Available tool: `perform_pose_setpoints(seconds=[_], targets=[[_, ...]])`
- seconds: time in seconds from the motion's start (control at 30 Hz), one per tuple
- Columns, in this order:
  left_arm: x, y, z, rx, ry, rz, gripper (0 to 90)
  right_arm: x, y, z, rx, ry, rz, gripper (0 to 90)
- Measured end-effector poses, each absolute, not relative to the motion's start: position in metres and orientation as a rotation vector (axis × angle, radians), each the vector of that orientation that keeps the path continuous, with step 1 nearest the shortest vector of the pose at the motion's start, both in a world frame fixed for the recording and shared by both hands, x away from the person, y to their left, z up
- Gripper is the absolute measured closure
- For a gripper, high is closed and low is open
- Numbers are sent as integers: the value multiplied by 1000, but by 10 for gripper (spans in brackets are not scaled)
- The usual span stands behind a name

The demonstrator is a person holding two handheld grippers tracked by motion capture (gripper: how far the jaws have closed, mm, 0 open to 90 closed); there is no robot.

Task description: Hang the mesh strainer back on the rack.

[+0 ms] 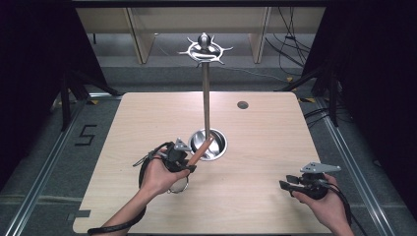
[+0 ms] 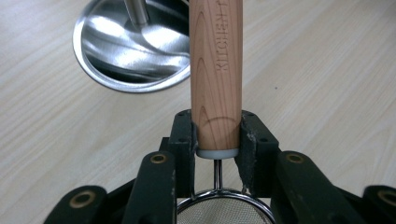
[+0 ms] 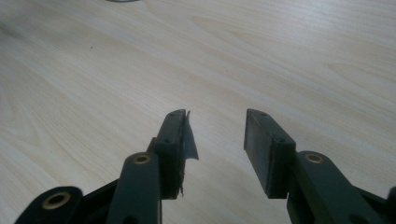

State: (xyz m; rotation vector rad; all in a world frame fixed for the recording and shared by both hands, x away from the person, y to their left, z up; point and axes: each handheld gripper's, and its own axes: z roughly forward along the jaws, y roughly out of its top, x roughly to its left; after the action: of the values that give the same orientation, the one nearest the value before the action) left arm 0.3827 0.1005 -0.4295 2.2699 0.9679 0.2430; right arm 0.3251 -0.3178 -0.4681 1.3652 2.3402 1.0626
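Thing in hand: a small strainer [image 2: 217, 65] with a wooden handle and a wire-mesh bowl, its rim visible at the bottom of the left gripper view
Left gripper [image 1: 183, 158]: clamped on the wooden handle close to its ferrule end, one jaw on each side of the round grip
Where it is: held over the table [image 1: 265, 147] at about 7 o'clock from the stand's steel base dish [image 1: 208, 143], handle tip pointing toward 1 o'clock and reaching the dish rim, mesh bowl hanging back under the hand [image 1: 156, 177]
Right gripper [image 3: 217, 135]: jaws apart with nothing between them, resting low near the table's 4 o'clock corner, well apart from the strainer; a strip of torn pad lining hangs off one jaw
Stand: a thin steel pole [image 1: 206, 101] rising from the dish to a ring of hooks [image 1: 205, 49] at the 12 o'clock side
Likely weight: light, with most of it in the handle
Stiffness: handle rigid; the thin wire neck and mesh probably bend or dent if squeezed
Slip: smooth round wood may roll between flat pads, so a firm centred grip matters
Best hold: judged to be the wooden handle, never the mesh
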Motion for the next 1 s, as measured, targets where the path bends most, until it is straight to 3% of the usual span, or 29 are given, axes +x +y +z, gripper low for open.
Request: perform_pose_setpoints(seconds=[1.0], targets=[[371,102,-400,2022,965,376,689,325,-318,-467,1370,2334,1064,589]])
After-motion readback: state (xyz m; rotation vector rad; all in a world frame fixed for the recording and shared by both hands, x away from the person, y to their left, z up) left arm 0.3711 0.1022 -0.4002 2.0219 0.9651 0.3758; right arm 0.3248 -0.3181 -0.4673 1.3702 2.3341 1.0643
